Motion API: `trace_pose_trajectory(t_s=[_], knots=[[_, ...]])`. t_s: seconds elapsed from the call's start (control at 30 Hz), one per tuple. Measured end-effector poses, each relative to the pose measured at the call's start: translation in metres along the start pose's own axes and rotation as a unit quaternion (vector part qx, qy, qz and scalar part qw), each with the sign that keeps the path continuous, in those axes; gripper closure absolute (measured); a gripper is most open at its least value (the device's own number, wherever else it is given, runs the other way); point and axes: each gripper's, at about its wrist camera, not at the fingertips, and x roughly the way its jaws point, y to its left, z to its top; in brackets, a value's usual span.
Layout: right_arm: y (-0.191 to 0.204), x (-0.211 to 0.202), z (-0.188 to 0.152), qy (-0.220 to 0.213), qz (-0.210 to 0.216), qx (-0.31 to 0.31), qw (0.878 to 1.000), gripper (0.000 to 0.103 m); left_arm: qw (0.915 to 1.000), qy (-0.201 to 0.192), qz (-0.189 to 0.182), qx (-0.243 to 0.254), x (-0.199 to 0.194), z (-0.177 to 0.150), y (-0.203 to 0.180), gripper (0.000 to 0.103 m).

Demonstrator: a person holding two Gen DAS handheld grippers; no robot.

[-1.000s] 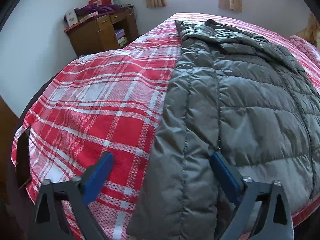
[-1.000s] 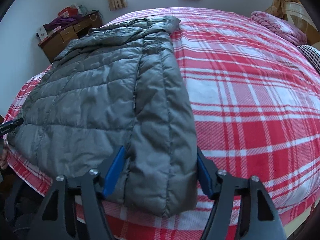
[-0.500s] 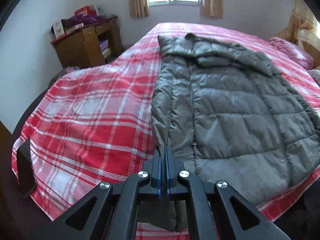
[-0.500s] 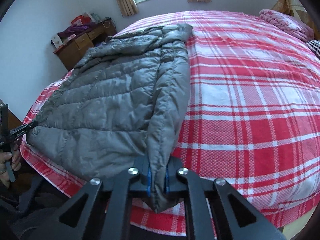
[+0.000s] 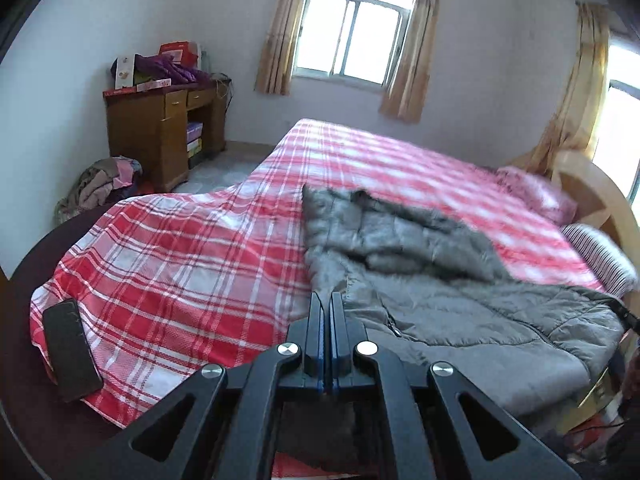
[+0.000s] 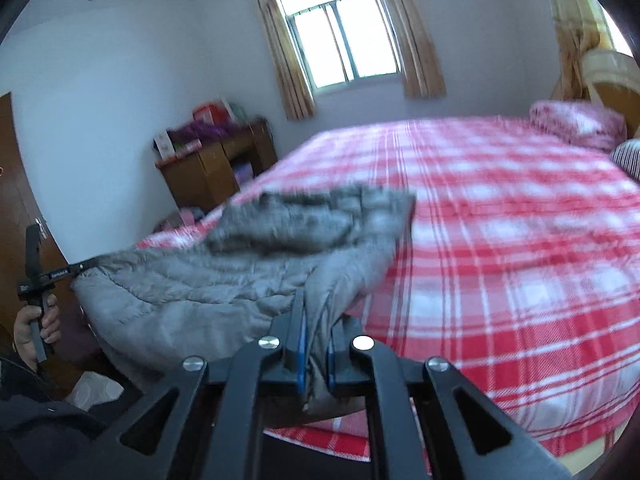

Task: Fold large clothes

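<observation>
I see the grey quilted jacket (image 5: 460, 312) with its near hem raised off the bed (image 5: 180, 264), far end lying rumpled.

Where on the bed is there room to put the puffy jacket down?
Plenty of bare red plaid bedspread lies between the grey quilted jacket and the pink pillow. Another free patch sits between jacket and black phone. The near edge is crowded.

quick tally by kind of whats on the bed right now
grey puffer jacket: 1
pillows: 2, pink and striped
black phone: 1
total: 4
</observation>
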Motion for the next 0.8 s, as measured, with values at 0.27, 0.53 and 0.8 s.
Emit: trace_pose_trajectory(t_s=[0.27,0.53,0.8], knots=[[-0.013,-0.017,0.039,-0.050,-0.002,0.006,0.999,0.094,0.9987,-0.020,-0.037,0.028,0.013,0.037,-0.024,0.102],[-0.057,0.057,0.085,-0.037,0.000,0.062,0.997,0.094,0.9997,0.016,-0.017,0.012,0.128,0.088,-0.007,0.102],[-0.089,0.160,0.124,-0.006,-0.039,0.084,0.996,0.094,0.9973,0.045,0.033,-0.048,0.238,0.133,0.018,0.096]])
